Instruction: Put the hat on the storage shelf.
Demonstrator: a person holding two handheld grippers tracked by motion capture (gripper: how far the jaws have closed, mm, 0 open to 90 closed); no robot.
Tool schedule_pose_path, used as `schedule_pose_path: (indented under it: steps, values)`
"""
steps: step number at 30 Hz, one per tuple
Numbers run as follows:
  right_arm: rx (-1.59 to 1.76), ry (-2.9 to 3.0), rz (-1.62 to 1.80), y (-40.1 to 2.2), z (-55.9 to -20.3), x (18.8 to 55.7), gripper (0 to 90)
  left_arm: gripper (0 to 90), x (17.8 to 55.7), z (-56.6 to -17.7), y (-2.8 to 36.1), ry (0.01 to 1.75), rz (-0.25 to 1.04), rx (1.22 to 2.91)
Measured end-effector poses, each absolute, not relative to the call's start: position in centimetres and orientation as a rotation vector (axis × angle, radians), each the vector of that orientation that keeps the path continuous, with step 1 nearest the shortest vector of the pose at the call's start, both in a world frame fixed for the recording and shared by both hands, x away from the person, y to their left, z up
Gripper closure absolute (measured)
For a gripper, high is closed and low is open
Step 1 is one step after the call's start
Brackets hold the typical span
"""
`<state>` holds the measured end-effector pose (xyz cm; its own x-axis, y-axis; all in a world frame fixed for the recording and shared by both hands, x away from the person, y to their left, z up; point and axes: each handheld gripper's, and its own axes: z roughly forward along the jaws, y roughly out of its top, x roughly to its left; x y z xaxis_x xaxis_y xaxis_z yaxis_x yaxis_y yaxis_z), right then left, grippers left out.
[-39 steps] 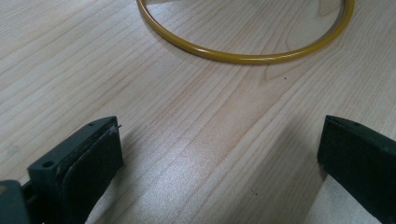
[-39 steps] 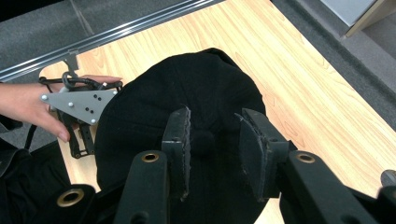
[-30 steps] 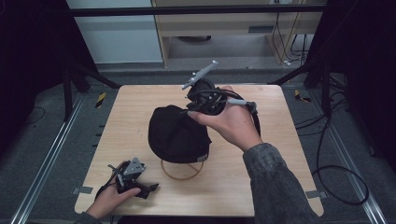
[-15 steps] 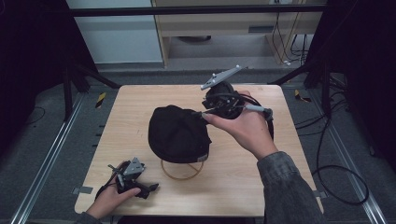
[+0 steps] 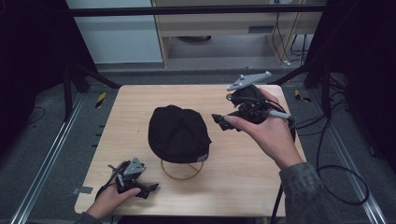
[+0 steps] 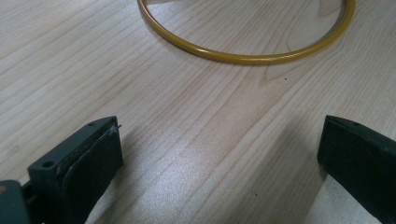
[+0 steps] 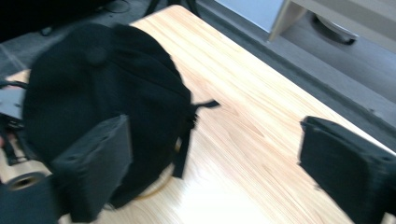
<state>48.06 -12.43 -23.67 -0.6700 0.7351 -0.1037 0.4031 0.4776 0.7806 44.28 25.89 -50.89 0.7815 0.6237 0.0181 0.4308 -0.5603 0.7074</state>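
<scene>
Resting on the near left corner of the wooden table, the left gripper sits in the person's left hand. Its two black jaws are wide apart, and there is nothing between them but bare wood. In the left gripper view, a thin yellow ring lies flat on the table a little way in front of those jaws, not touching them.

In the middle of the table sits the black cap. It is round on top with a small button in the middle. The yellow ring peeks out from under the near edge of the cap. The cap sits on top of it, and only the near part of the ring shows. In the right gripper view, a thin black strap sticks out from the side of the cap onto the wood.

To the right of the cap, the right hand holds the right gripper up above the table. It points left at the cap, close to the cap's right side but not touching it. Its jaws have just been opening and now stand wide apart. Nothing is held between them. A grey plate sits on top of this gripper, and a black cable trails off the right side of the table.
</scene>
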Motion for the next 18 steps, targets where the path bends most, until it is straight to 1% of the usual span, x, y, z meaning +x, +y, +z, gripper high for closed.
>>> schedule_pose_path:
  steps: [8, 18]
  values:
    - [1.012, 2.234, 1.073, -16.5, -24.5, 47.6, 7.5, 0.0, 44.2, -50.9, 25.9, 0.780, 0.349, 2.249]
    - [1.093, 2.200, 1.031, -19.9, -26.6, 47.6, 8.9, 0.0, 44.2, -50.9, 25.8, 0.776, 0.348, 2.250]
